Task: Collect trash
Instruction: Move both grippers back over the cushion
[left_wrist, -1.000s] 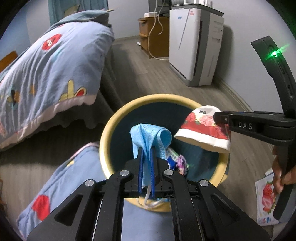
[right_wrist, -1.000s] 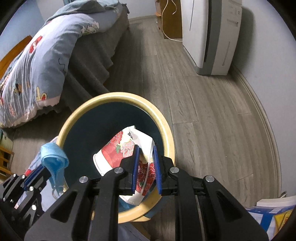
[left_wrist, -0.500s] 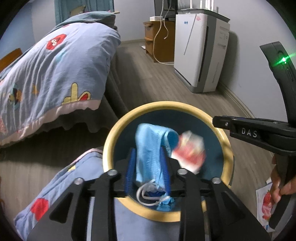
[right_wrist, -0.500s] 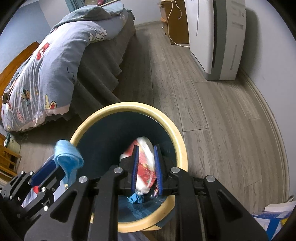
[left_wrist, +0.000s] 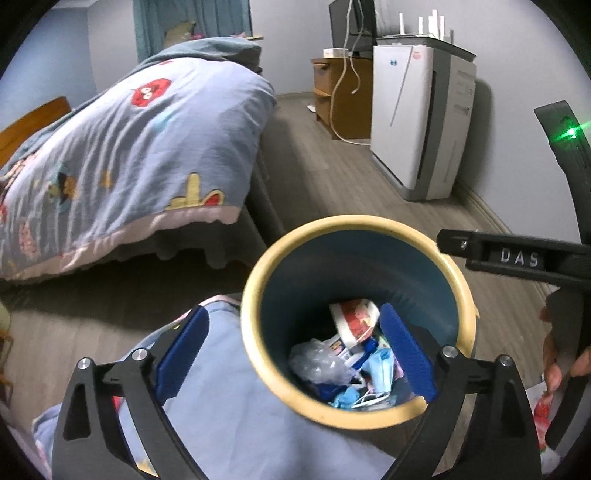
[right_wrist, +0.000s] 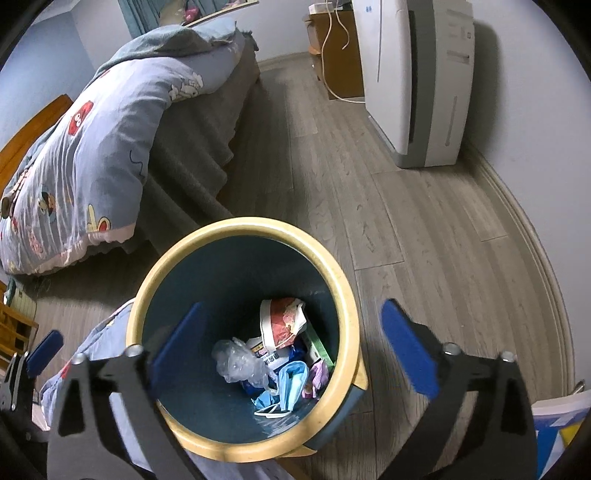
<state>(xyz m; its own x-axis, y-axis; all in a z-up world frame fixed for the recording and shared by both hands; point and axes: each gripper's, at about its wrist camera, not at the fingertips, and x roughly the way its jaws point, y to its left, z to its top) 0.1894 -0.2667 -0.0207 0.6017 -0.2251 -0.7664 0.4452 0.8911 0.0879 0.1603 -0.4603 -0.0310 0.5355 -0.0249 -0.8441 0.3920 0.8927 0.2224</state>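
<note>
On the far left the blue cartoon-print quilt (left_wrist: 122, 147) spilled off the bed, its upper end cut off by the frame edge. Next came the left gripper (left_wrist: 293, 349), jaws swinging apart, nothing pinched between the 2 blue pads. Below them sat the round dark-blue waste bin with a yellow rim (left_wrist: 255, 280), part of its near rim hidden behind the gripper's black arms. Down inside lay the trash: a crumpled clear plastic wrapper (right_wrist: 240, 360), the light-blue face mask (right_wrist: 291, 384) and the red-and-white floral paper cup (right_wrist: 280, 323), tipped on its side; smaller scraps beneath were too jumbled to name. The right gripper (right_wrist: 291, 343) was also spreading wide, empty, straddling the bin's right rim. At the far right stood the white air purifier (right_wrist: 413, 74), top cropped.
</note>
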